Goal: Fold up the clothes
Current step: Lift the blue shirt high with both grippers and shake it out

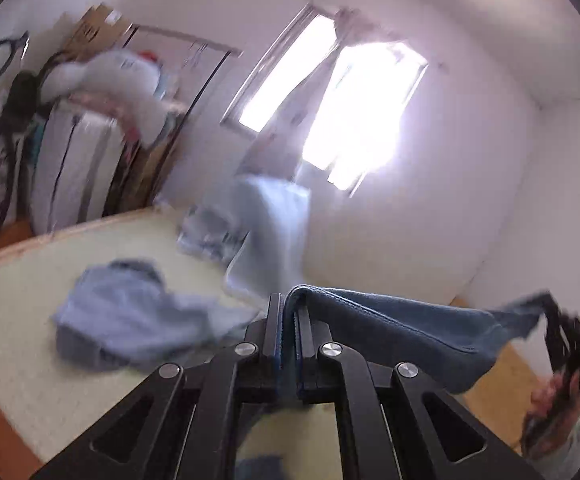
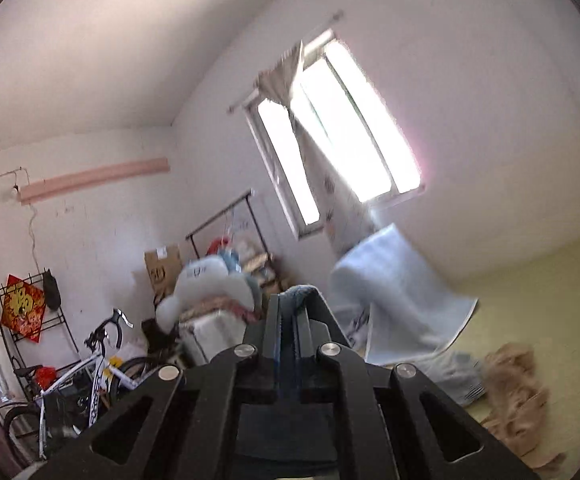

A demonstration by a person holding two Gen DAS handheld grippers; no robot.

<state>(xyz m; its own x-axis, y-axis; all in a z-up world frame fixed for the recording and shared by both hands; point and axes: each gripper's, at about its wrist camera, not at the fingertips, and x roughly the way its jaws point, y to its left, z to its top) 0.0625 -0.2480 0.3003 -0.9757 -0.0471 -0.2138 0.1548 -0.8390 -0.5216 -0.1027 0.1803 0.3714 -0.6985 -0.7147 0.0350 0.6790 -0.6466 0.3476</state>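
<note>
A blue denim garment (image 1: 401, 328) is stretched in the air between both grippers. My left gripper (image 1: 290, 308) is shut on one end of it, with the fabric bunched over the fingertips. The cloth runs right to the other gripper (image 1: 569, 332), blurred, held by a hand (image 1: 549, 400). In the right wrist view my right gripper (image 2: 291, 304) is shut on a fold of the same blue garment (image 2: 299, 294), and most of the cloth is hidden below the jaws. A crumpled light blue garment (image 1: 130, 312) lies on the pale yellow bed surface (image 1: 22, 320).
A light blue towel (image 2: 401, 292) hangs against the wall under the bright window (image 2: 349, 132). A tan garment (image 2: 517, 388) lies on the bed at the right. A bicycle (image 2: 90, 372), a clothes rack, boxes and a plush toy (image 2: 206, 284) crowd the left side of the room.
</note>
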